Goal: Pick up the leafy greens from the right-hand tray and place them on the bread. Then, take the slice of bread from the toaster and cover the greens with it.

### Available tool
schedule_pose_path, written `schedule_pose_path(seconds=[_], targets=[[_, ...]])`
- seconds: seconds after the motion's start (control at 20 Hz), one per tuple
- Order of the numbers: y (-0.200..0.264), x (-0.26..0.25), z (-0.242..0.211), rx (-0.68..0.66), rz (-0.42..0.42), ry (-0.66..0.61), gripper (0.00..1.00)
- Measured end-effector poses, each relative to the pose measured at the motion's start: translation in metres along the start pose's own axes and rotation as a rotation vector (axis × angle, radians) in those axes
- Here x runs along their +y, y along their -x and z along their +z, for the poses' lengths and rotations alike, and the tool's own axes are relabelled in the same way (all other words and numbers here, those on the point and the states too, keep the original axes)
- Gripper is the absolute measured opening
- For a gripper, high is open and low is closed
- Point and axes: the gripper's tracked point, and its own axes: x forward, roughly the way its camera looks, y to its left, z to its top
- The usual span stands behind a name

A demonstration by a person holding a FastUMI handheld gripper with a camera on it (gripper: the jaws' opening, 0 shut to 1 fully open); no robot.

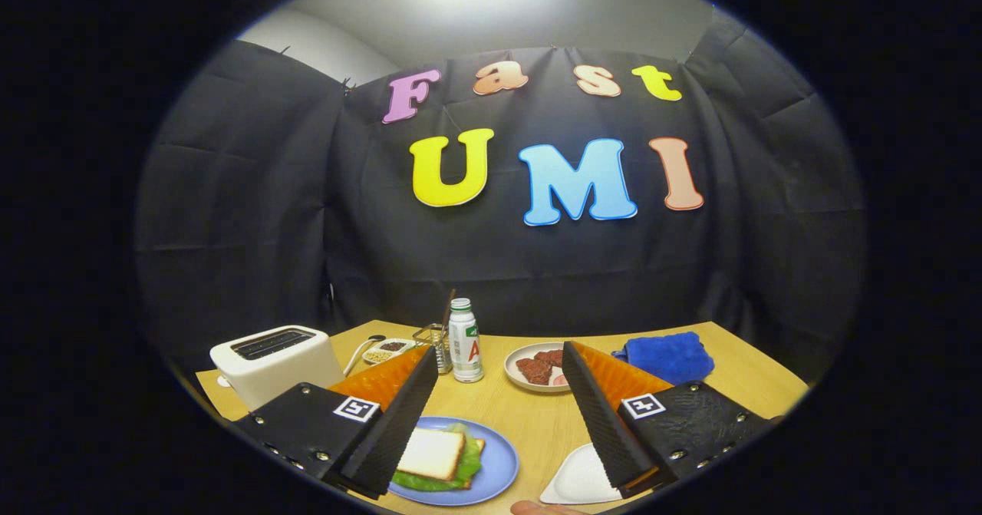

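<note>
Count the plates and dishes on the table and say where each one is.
3 clear ones: a blue plate holding the sandwich between the open tool's fingers, a white plate with meat beyond them beside the bottle, and a white dish under one finger. More may be hidden.

Smooth pale wood-grain table (537, 423). Glossy white plastic toaster (276, 361). Smooth matt blue plate (499, 465), soft white bread slice (431, 453) over crinkled leafy greens (460, 470). Nubby blue cloth (666, 355). Glossy plastic bottle (465, 342). Wire-metal rack (434, 340). Finely ribbed fingers (399, 415) on the gripper (499, 423), spread wide. Matt white tray (579, 478).
</note>
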Motion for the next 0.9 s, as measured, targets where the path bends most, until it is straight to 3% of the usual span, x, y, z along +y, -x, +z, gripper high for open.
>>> schedule_pose_path(seconds=[0.25,0.9], targets=[[0.015,-0.060,0.008,-0.017,-0.059,0.003,0.99],[0.071,-0.177,0.005,-0.029,-0.037,0.005,0.99]])
